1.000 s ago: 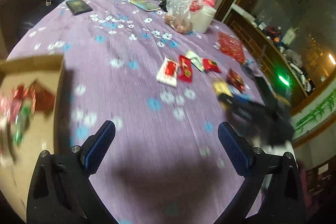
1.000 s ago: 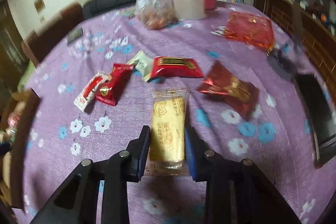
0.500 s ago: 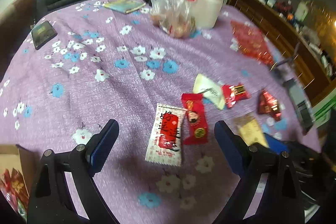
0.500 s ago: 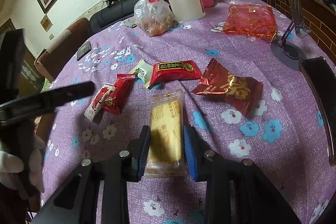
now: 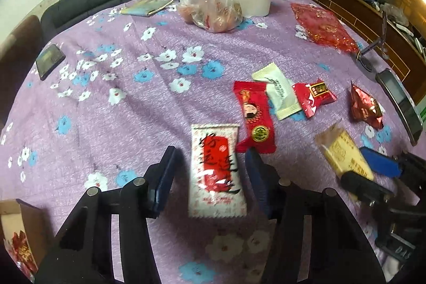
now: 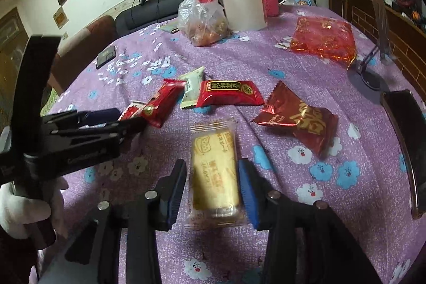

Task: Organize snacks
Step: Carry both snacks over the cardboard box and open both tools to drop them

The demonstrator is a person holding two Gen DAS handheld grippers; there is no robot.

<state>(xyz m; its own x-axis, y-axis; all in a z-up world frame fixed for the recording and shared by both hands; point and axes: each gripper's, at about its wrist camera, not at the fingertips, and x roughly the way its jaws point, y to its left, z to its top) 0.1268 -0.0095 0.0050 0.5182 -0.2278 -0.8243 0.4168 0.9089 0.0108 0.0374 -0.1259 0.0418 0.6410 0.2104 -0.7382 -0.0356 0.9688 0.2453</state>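
Snacks lie scattered on the purple flowered cloth (image 5: 111, 124), loose and mostly flat, so each can be straddled by two fingers and lifted singly. In the left wrist view the white-and-red packet (image 5: 215, 172) lies lengthwise between the fingers of the left gripper (image 5: 213, 175); its jaws are closing, yet a strip of cloth shows on either side, so the pads do not press it. A red cartoon packet (image 5: 254, 116) sits at one o'clock from it, touching its corner, and that crowding may explain the lengthwise approach, which keeps the right finger clear of the neighbour. At seven o'clock, low at the frame's edge, a cardboard box (image 5: 16, 214) with red wrappers inside looks like the collecting place. In the right wrist view the yellow biscuit (image 6: 214, 172) lies along the axis of the right gripper (image 6: 213, 190); the jaws are opening, and the pads stand just off the wrapper's edges, not pinching it. Both tools tilt steeply down toward the table, fingers low over the cloth. A white-gloved hand (image 6: 24, 209) grips the left tool's handle at eight o'clock in that view, its arm reaching in from the left.
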